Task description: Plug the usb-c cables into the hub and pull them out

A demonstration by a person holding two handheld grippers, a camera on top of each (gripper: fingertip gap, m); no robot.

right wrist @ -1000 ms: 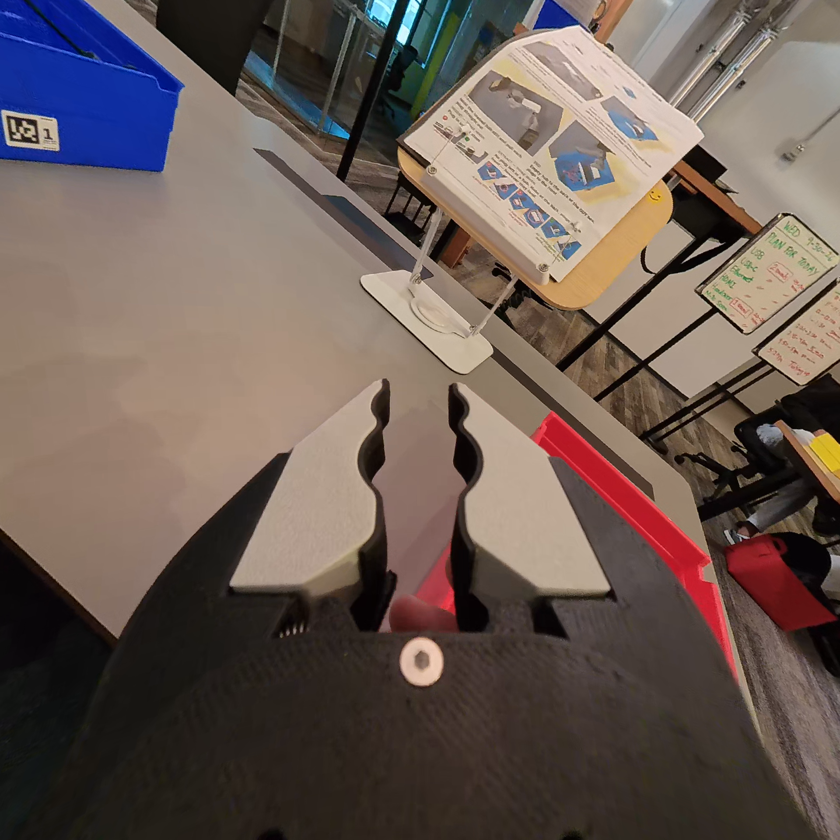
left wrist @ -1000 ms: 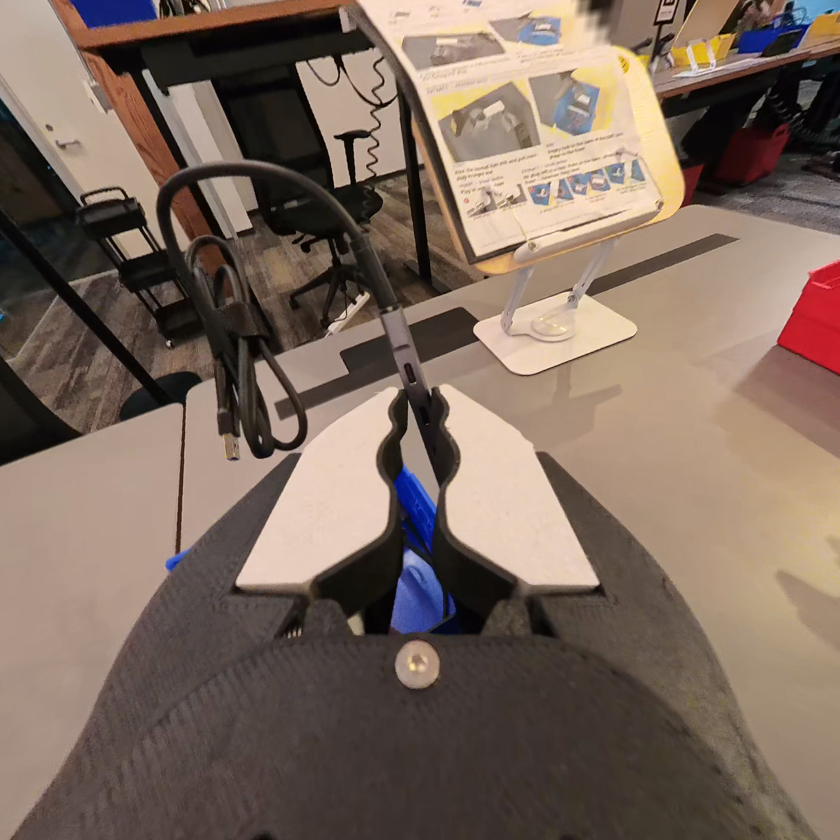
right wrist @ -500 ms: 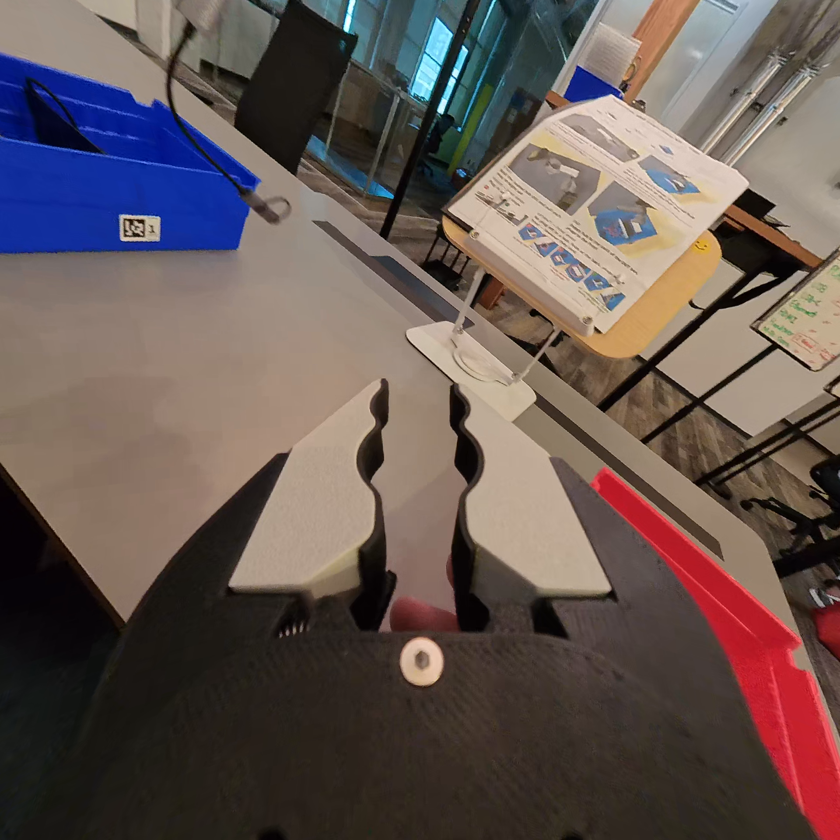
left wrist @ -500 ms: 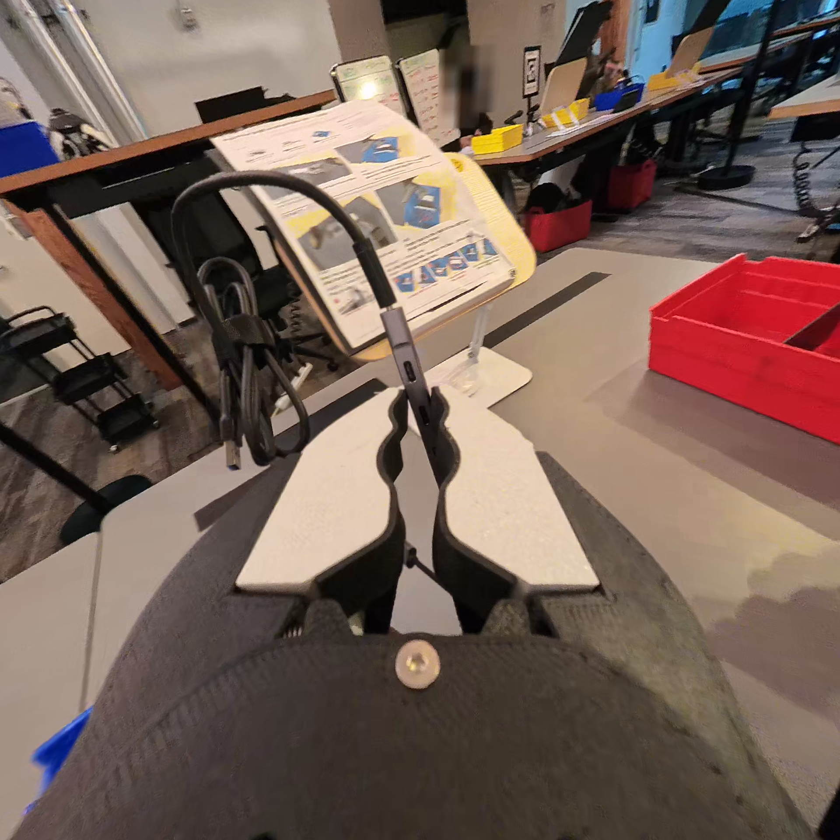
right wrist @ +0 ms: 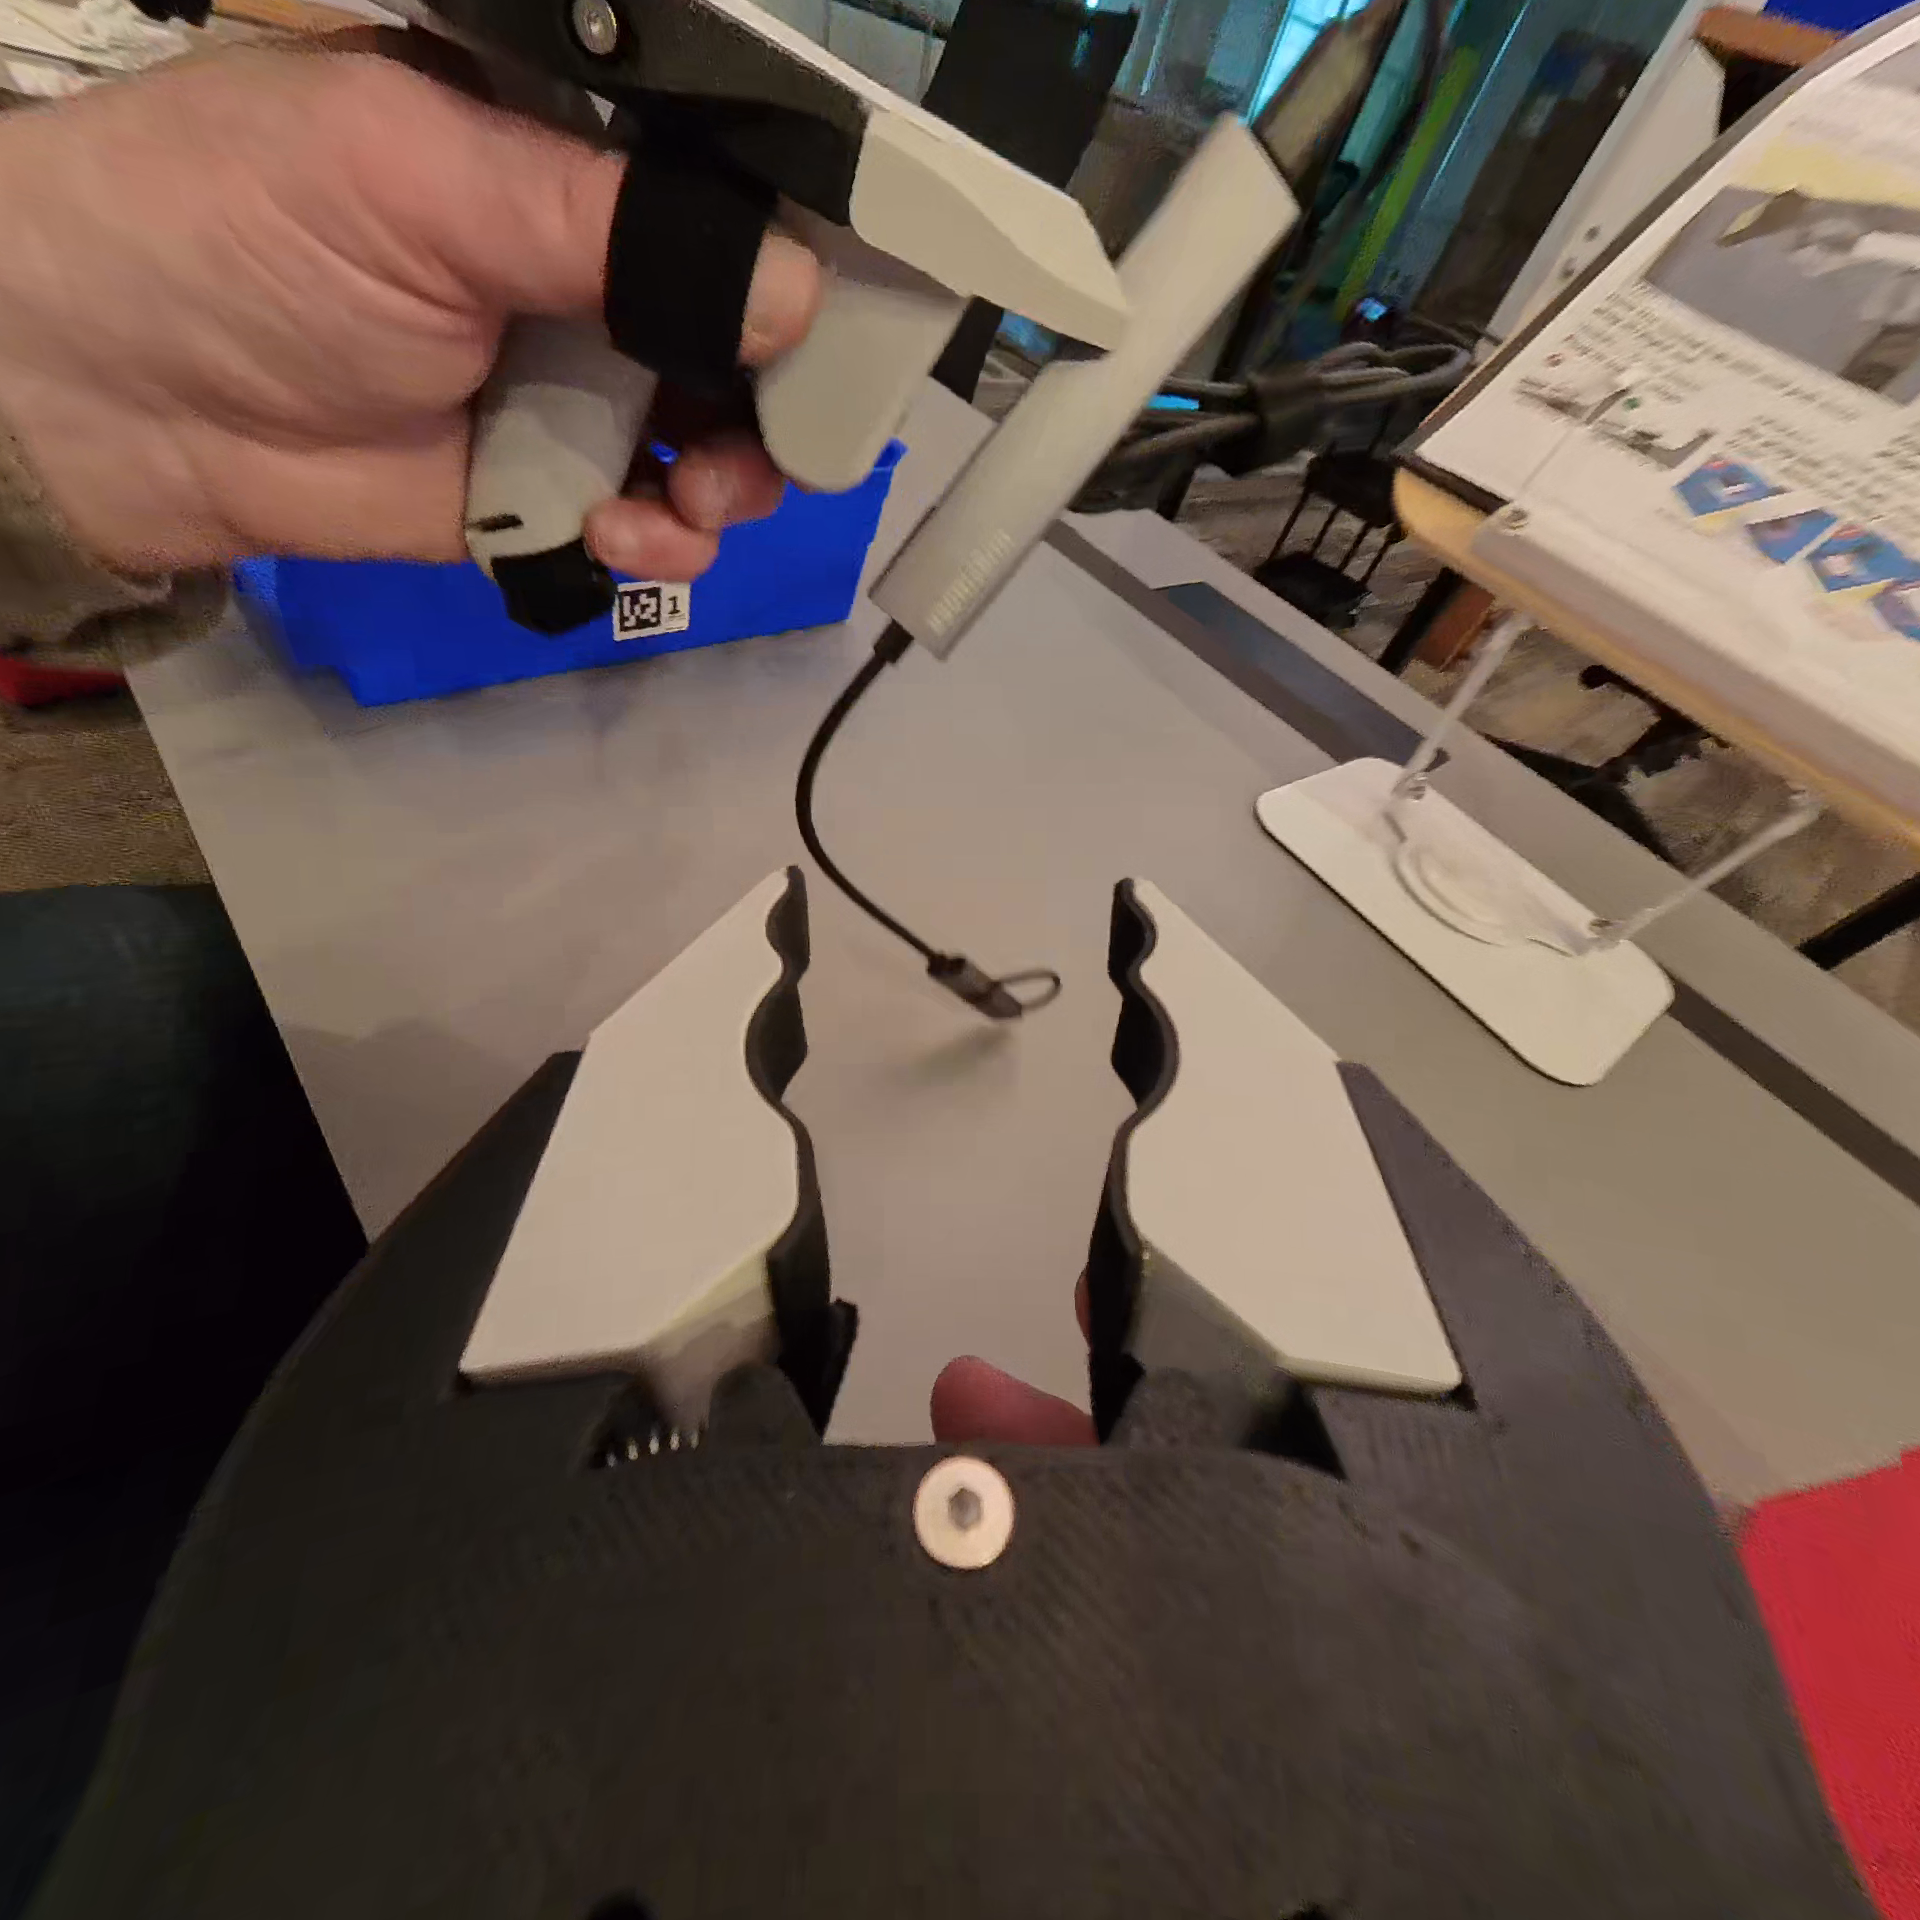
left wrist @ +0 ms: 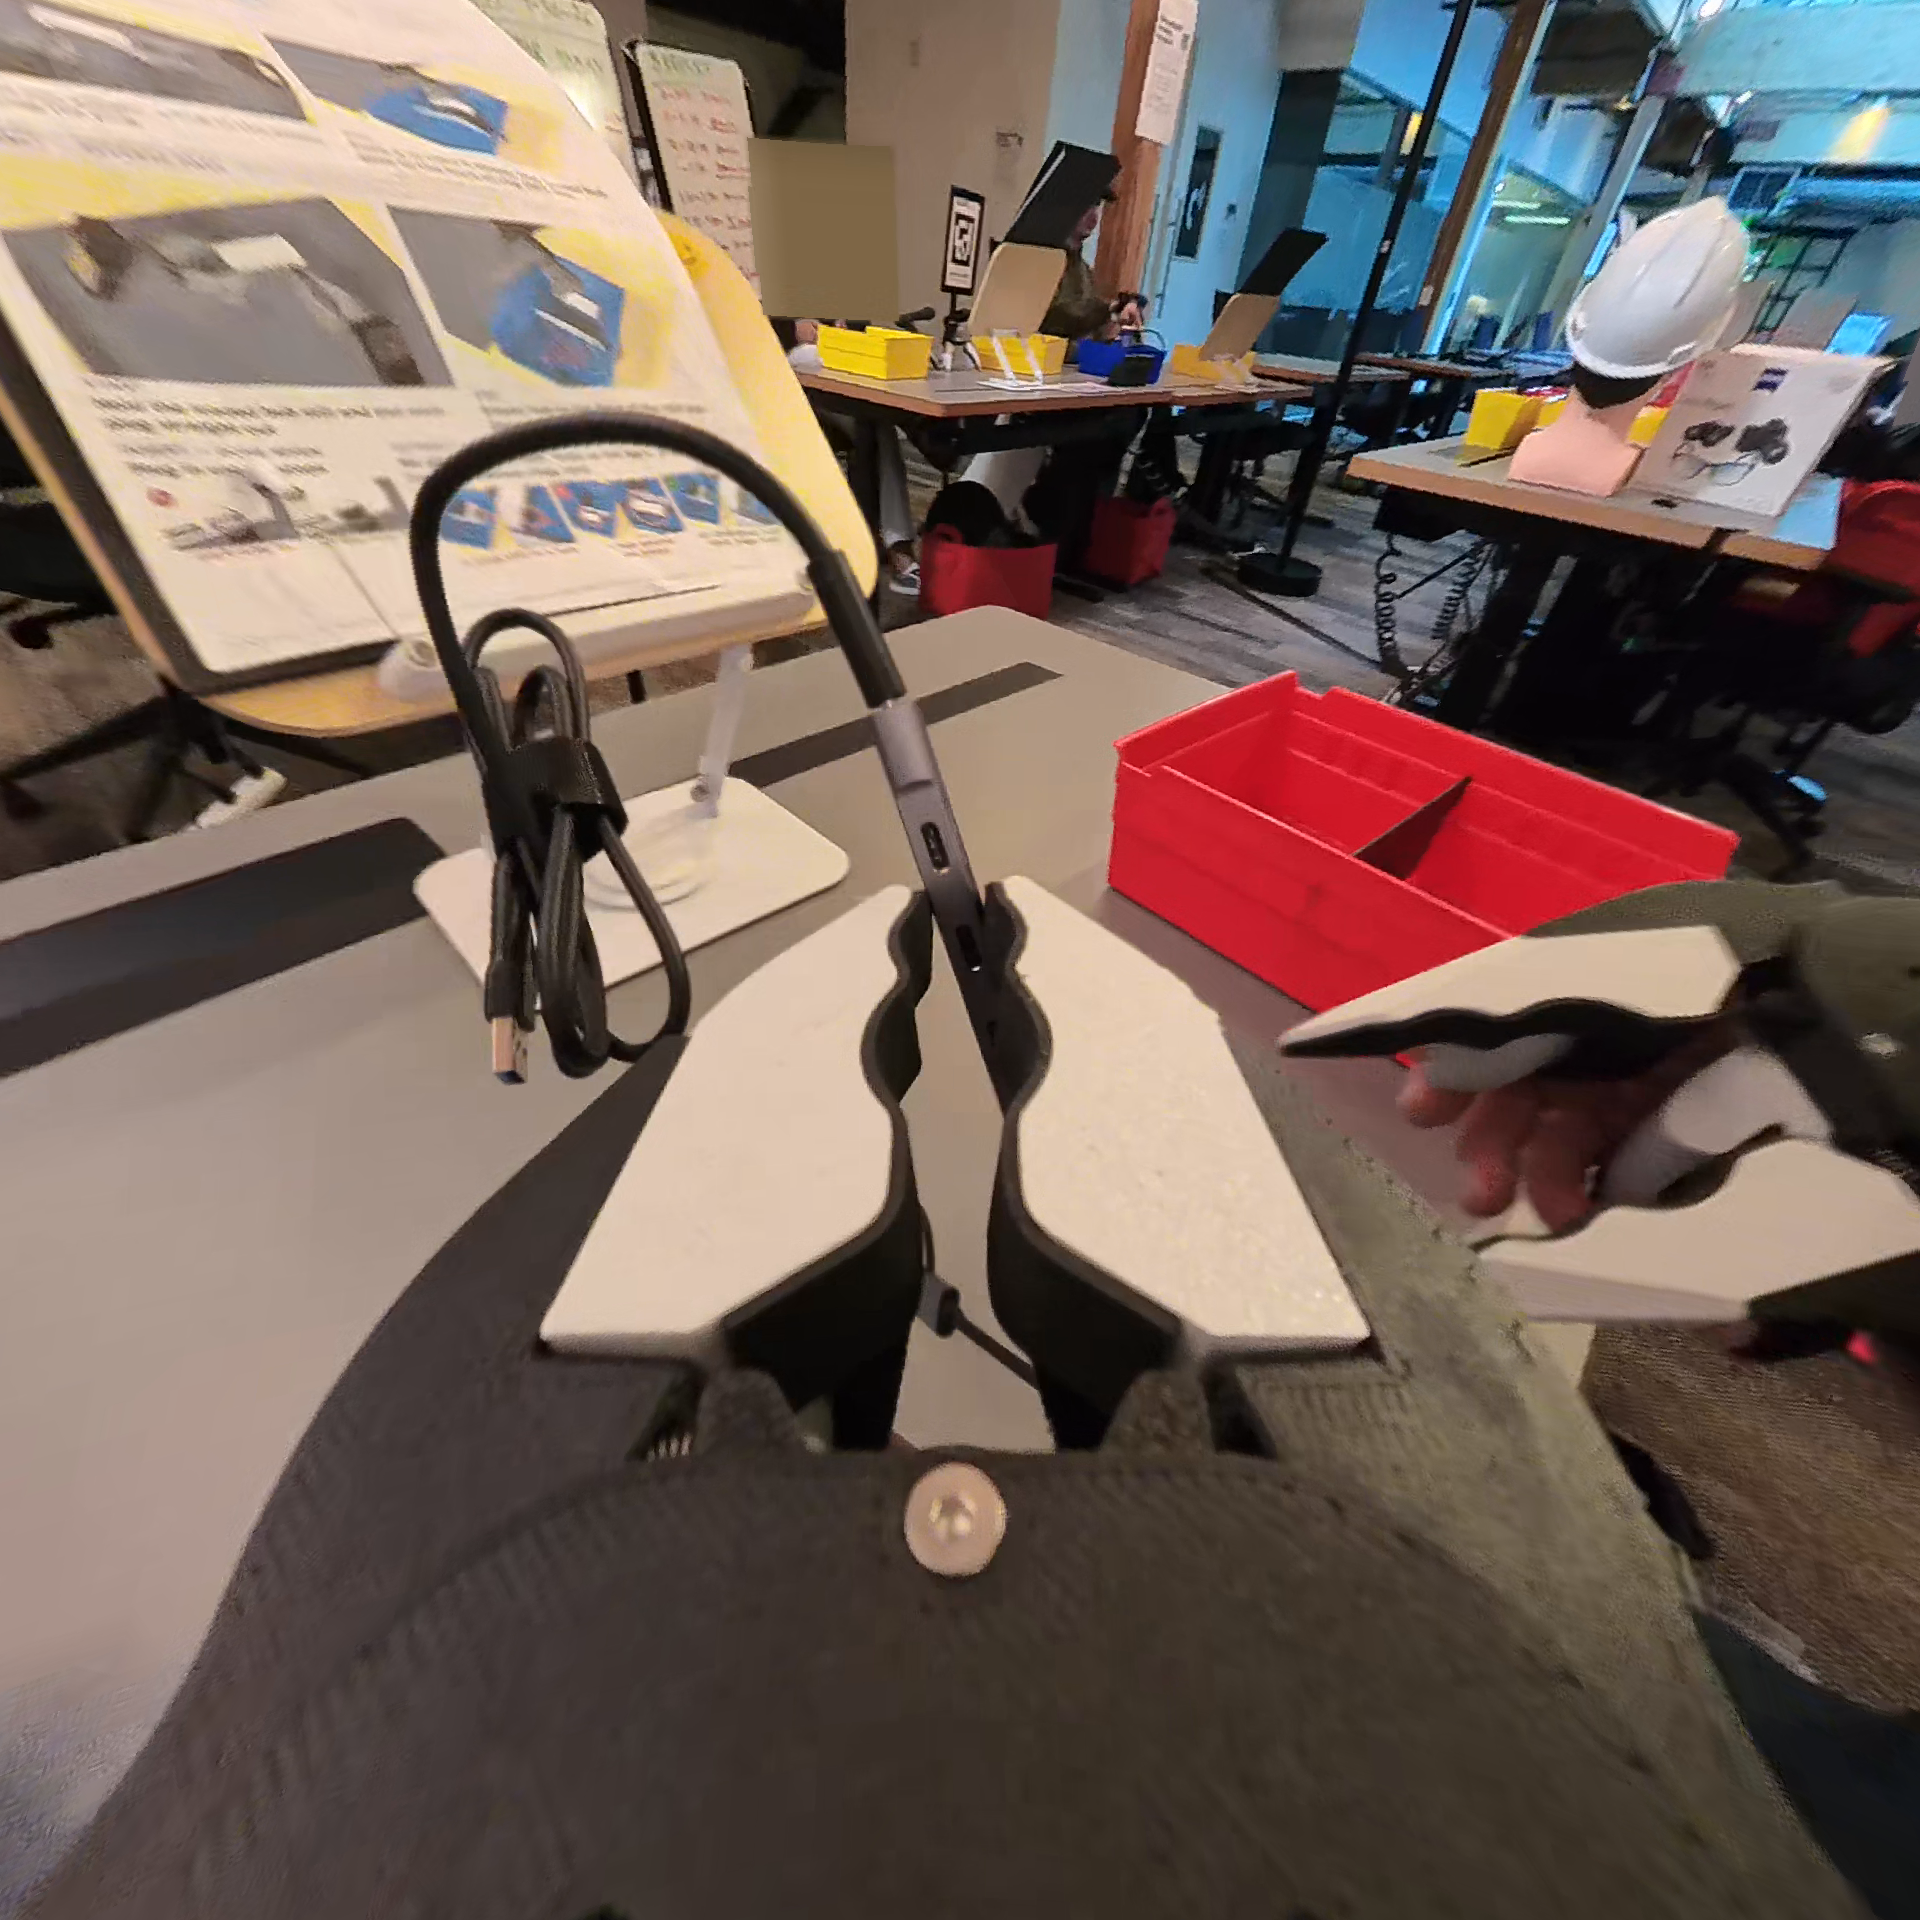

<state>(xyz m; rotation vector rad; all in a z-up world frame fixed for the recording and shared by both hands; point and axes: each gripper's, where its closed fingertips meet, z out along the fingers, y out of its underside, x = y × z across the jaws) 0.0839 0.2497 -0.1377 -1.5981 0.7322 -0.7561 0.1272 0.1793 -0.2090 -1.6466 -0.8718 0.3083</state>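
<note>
Swung my spread right tongs (right wrist: 956, 914) toward the hub (right wrist: 1081, 416) pinched upright by the left tongs (left wrist: 954, 925), its plug (right wrist: 977, 982) dangling just ahead.

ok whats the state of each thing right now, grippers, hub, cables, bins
left gripper: shut on the hub
right gripper: open, holding nothing
hub: held in the air, tilted
bundled cable: plugged into hub, strapped, hanging
hub's own lead: dangling, free
red bin: on the table, looks empty
blue bin: on the table
</note>
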